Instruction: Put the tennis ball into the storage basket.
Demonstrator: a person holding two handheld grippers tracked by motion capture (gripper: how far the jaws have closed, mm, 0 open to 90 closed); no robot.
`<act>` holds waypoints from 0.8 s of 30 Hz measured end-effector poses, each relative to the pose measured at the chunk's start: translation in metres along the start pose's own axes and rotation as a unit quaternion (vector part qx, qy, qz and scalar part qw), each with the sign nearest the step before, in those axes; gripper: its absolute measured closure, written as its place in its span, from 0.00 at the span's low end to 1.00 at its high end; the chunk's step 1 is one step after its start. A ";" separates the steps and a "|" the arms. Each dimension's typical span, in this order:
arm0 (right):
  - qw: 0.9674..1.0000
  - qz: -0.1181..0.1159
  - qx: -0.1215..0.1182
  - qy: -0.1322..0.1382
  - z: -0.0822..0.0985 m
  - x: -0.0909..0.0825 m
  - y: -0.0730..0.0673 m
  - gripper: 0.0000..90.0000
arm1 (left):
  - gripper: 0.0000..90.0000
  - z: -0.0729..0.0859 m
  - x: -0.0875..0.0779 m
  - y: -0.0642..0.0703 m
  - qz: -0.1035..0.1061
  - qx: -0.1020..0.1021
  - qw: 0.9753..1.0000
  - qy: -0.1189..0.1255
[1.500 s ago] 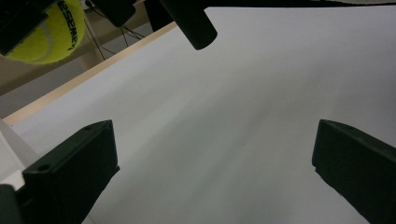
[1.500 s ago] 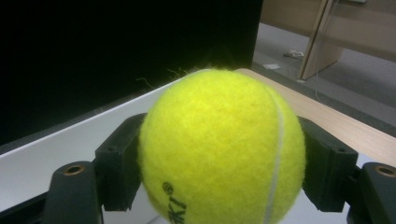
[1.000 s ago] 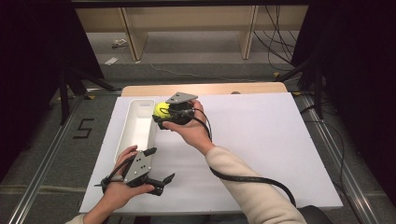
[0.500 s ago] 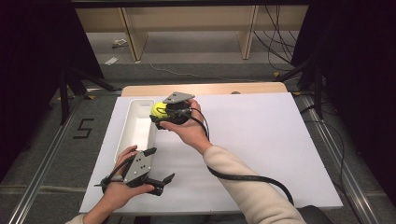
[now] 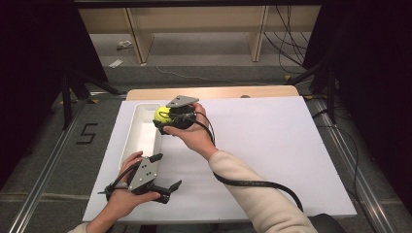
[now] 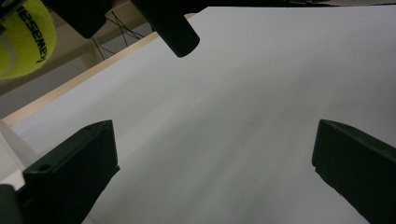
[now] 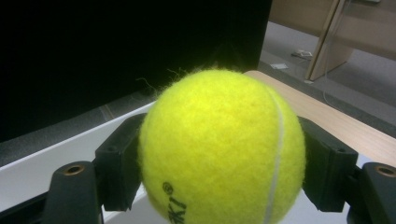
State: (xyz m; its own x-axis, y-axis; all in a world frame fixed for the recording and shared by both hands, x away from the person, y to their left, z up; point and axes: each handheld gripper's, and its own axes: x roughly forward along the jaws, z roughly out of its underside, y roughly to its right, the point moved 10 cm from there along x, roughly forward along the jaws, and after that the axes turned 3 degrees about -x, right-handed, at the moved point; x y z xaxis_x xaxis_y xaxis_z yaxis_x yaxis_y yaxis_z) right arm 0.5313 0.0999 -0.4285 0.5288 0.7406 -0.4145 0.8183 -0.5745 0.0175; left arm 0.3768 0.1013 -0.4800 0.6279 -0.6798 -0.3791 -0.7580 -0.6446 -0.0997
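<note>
A yellow tennis ball [image 5: 162, 114] [image 7: 219, 149] is clamped between the two black jaws of my right gripper [image 5: 165, 119], which is shut on it. The ball hangs over the far end of a long white tray [image 5: 137, 141] at the table's left. In the left gripper view the same ball [image 6: 21, 39] shows at the top left corner, raised above the table. My left gripper [image 5: 163, 177] rests low near the table's front edge, its jaws spread wide with nothing between them.
A white sheet [image 5: 272, 145] covers the table, with a wooden strip [image 5: 218, 92] along its far edge. A black cable [image 5: 252, 183] trails from the right gripper across the sheet. Beyond the table are wooden shelf legs [image 5: 136, 34] and floor cables.
The right gripper with the ball has shifted slightly left, farther over the tray's far end. The left gripper has stayed in place.
</note>
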 end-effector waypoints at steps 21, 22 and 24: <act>1.000 -0.003 -0.004 -0.001 -0.006 0.007 -0.004 0.30 | 0.00 0.000 0.000 0.000 0.000 0.001 1.000 0.000; 1.000 -0.003 -0.005 0.000 -0.007 0.008 -0.004 0.30 | 0.00 0.000 0.000 0.000 0.000 0.001 1.000 0.000; 1.000 -0.004 -0.003 -0.001 -0.007 0.008 -0.004 0.30 | 0.00 0.000 0.000 0.000 0.000 0.001 1.000 0.000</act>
State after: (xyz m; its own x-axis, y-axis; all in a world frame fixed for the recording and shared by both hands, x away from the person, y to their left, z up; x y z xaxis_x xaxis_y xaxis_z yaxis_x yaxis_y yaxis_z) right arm 0.5336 0.1109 -0.4257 0.5220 0.7441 -0.4170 0.8236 -0.5668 0.0197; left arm 0.3767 0.1012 -0.4799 0.6275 -0.6800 -0.3793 -0.7586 -0.6437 -0.1011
